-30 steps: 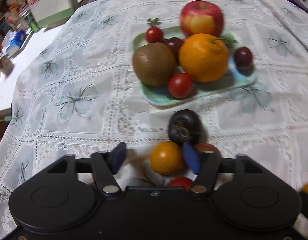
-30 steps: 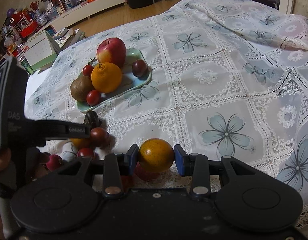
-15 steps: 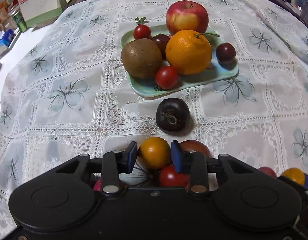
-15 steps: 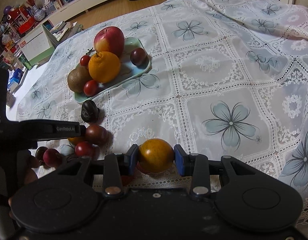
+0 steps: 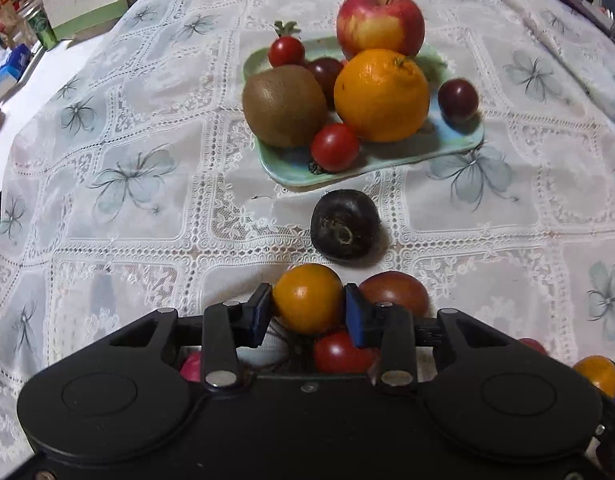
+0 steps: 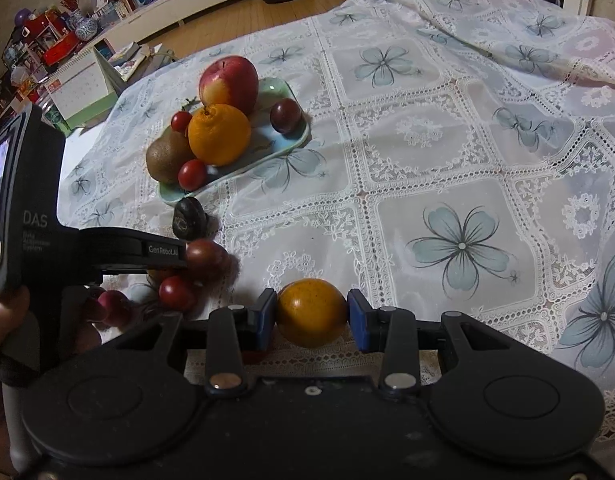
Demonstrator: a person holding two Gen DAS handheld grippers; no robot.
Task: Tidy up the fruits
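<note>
Lace tablecloth (image 5: 147, 92) covers the worktop in the left wrist view, where the left gripper (image 5: 308, 309), just closed, clamps an orange tomato (image 5: 307, 298) near the fruit-filled plate (image 5: 459, 146). From the right wrist view, the right gripper (image 6: 312, 318) clasps another orange tomato (image 6: 311, 312) just above the cloth.

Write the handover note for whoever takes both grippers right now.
Left gripper: just closed, pads pressing a small orange fruit.
Right gripper: clamped on another small orange fruit.
Green plate already holds apple, orange, kiwi, small red and dark fruits.
Left on the cloth: black fruit by the plate, brown-red fruit, red tomato, others nearby.
</note>
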